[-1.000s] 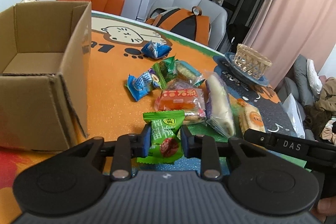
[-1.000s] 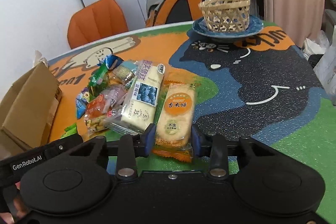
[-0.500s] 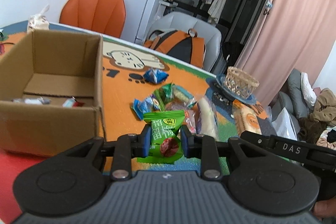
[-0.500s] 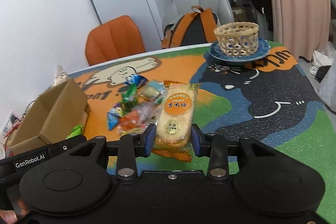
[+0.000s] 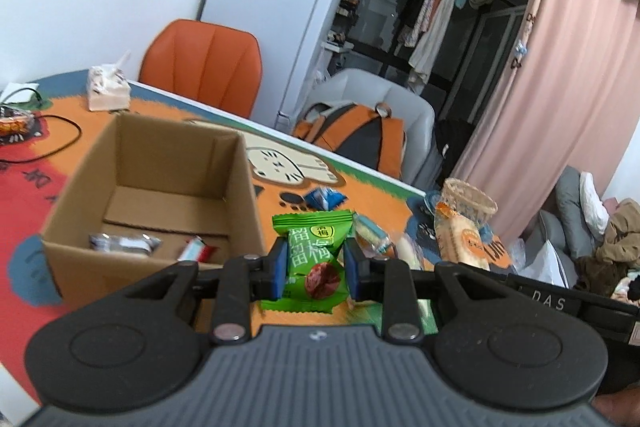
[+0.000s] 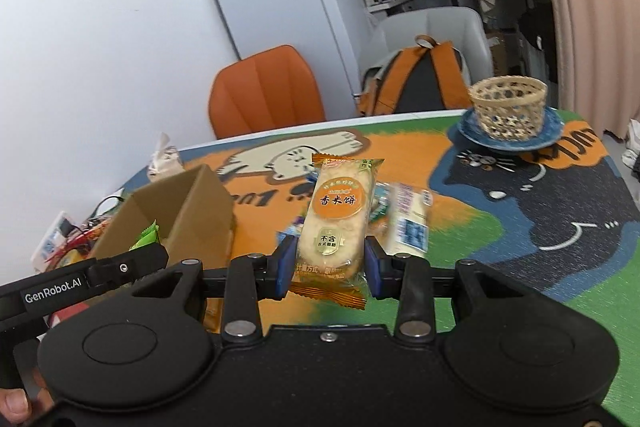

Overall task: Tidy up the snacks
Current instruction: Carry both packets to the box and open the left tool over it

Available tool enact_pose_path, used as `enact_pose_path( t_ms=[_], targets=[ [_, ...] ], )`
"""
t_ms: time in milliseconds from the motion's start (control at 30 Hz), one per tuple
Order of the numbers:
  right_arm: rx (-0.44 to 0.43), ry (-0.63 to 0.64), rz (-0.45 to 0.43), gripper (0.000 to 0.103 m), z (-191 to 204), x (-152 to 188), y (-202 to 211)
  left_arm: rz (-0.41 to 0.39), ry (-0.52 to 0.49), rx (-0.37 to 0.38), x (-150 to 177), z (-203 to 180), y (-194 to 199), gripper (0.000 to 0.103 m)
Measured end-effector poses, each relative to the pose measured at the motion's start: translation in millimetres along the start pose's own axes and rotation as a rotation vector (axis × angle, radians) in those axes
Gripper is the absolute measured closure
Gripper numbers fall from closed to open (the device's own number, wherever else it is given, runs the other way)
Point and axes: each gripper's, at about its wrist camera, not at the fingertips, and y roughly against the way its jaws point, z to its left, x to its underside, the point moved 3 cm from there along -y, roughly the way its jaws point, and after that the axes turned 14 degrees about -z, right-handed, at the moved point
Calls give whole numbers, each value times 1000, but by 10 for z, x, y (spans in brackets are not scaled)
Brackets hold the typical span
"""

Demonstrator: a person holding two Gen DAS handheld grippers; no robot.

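My left gripper (image 5: 315,269) is shut on a green plum-candy packet (image 5: 313,259), held up in the air just right of an open cardboard box (image 5: 156,163). Two small wrapped snacks (image 5: 124,242) lie on the box floor. My right gripper (image 6: 330,265) is shut on an orange rice-cracker packet (image 6: 336,219), lifted above the table right of the same box (image 6: 188,211). That cracker packet (image 5: 460,239) also shows at the right of the left wrist view. Loose snacks remain on the mat, among them a blue packet (image 5: 324,197) and a white bar (image 6: 410,223).
A woven basket (image 6: 507,111) sits on a blue plate (image 6: 548,137) at the table's far right. A tissue box (image 5: 107,91) and cables (image 5: 60,143) lie beyond the cardboard box. An orange chair (image 6: 266,91) and a backpack (image 6: 420,79) on a grey chair stand behind the table.
Both grippers have risen with their packets, the snack pile dropping lower in view. The left one now looks over the box rim at the snacks inside.
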Motion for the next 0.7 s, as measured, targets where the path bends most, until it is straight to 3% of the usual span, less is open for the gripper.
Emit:
enact_pose_path(
  t_ms=[367,700],
  targets=[
    [-73,14,-5,66,312,-49,-69,-35,29,-48,-220,307,81,75],
    [-95,26,-3,66,532,-93,-206,-72,69,-130,-523,838,41,75]
  ],
)
